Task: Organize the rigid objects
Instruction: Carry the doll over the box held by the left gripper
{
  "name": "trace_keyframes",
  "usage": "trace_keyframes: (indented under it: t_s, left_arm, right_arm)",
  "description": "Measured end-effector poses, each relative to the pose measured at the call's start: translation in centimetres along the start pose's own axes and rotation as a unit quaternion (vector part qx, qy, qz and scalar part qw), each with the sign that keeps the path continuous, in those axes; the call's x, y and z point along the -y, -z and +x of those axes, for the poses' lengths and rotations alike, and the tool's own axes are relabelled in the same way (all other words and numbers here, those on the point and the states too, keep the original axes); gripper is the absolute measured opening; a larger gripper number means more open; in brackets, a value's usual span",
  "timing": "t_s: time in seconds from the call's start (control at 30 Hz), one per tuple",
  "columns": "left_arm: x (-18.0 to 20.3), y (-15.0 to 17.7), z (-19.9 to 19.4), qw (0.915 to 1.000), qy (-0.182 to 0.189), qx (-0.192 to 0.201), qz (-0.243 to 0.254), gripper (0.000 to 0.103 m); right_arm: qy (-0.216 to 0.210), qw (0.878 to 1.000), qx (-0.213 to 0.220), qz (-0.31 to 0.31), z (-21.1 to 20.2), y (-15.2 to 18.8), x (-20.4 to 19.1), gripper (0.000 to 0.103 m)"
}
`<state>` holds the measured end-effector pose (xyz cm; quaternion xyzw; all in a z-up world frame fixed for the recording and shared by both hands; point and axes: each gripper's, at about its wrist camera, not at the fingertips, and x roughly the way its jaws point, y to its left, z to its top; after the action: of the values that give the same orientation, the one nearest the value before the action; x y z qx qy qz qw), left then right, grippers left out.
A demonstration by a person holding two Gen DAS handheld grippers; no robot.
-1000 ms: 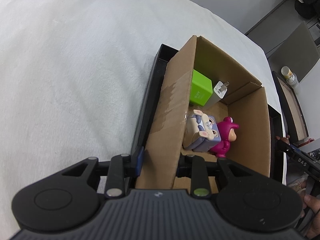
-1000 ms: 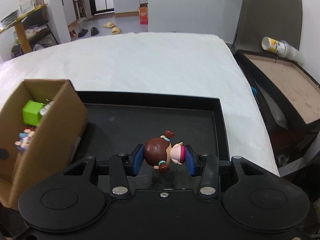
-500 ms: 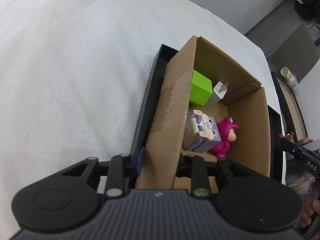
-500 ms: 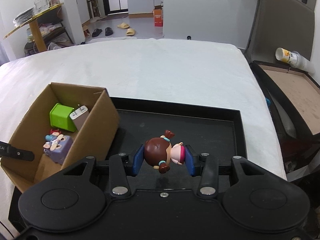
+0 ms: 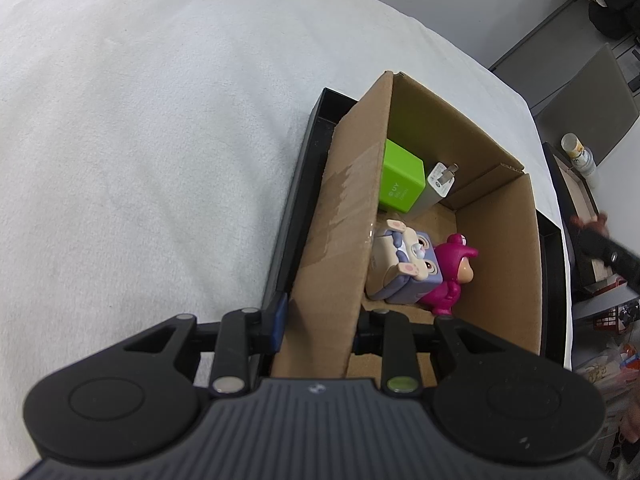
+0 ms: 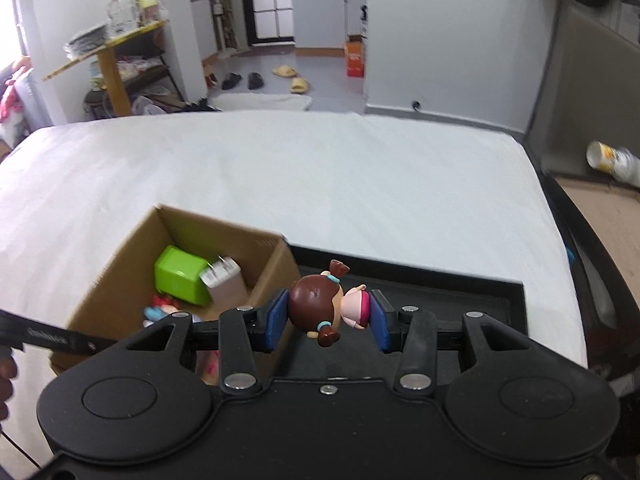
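Doll figurine lies sideways, head left, long axis crosswise, clamped by the right gripper above the black tray. Left gripper pinches the cardboard box wall; inside: two figures, one green cube, one charger.

The left gripper is pointed steeply down, its jaws clamped on the box wall. The right gripper is angled downward, its jaws closed on a doll held sideways between the pads.
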<state>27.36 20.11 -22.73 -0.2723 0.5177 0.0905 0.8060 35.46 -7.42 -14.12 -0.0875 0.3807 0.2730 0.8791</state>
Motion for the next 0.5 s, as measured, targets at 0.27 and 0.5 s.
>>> trace_keyframes:
  t_s: [0.27,0.5]
  left_arm:
    - [-0.2,0.0,0.1,1.0,0.006,0.0,0.001,0.029]
    - [-0.6,0.0,0.0,0.9999,0.012,0.0,0.001,0.029]
  right_arm:
    - [-0.022,0.999,0.006,-0.032,0.9,-1.8,-2.8,0.043]
    - [-0.03,0.998,0.0,-0.062,2.0,-2.3,-5.1,0.043]
